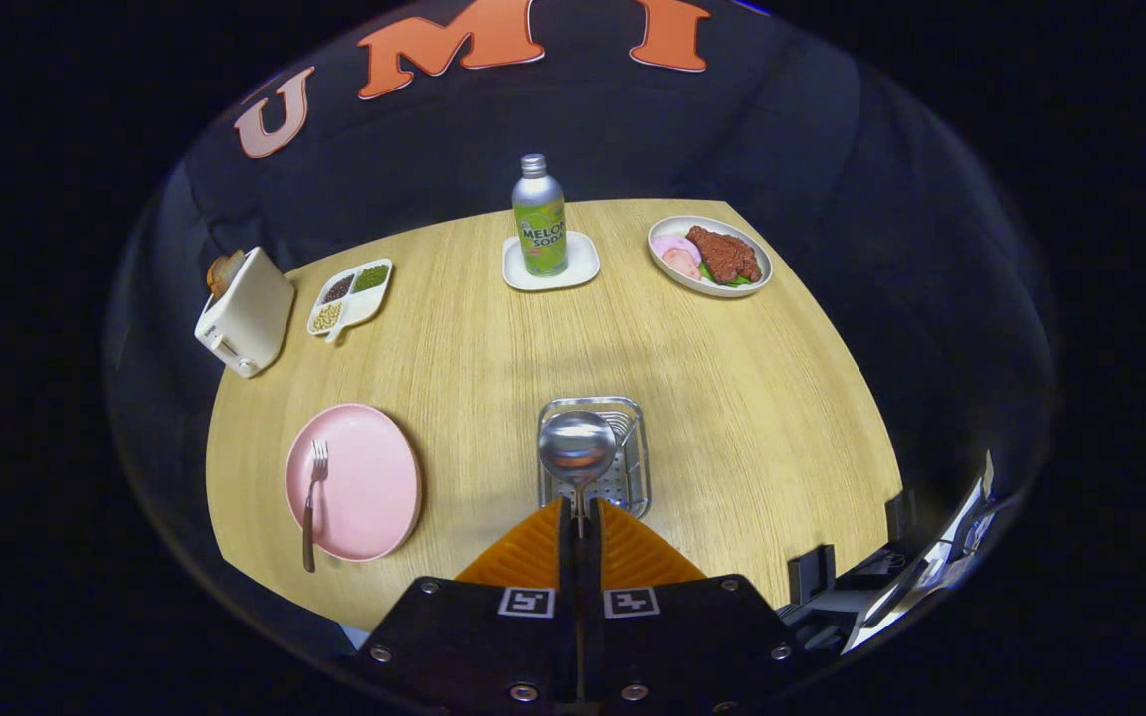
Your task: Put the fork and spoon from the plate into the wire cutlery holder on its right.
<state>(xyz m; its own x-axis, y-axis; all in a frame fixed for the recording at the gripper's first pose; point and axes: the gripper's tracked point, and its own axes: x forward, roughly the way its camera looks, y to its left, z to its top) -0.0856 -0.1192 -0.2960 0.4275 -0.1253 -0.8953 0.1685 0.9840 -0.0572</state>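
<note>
Gripper view — gripper [579, 519] clamped on spoon [577, 449] handle, bowl over wire cutlery holder [641, 467] — best lowered straight before release; fork [312, 497] waits on pink plate [369, 477].

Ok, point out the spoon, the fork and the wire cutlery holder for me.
spoon [577, 448]: gripper view, on its bowl, handle pinched between the shut fingers.
fork [311, 497]: gripper view, on its neck, lying on the pink plate.
wire cutlery holder [642, 467]: gripper view, on its right rim.

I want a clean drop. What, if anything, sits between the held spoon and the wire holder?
Nothing visible: the gripper, jaws shut on the spoon, holds its bowl right over the open wire cutlery holder.
</note>
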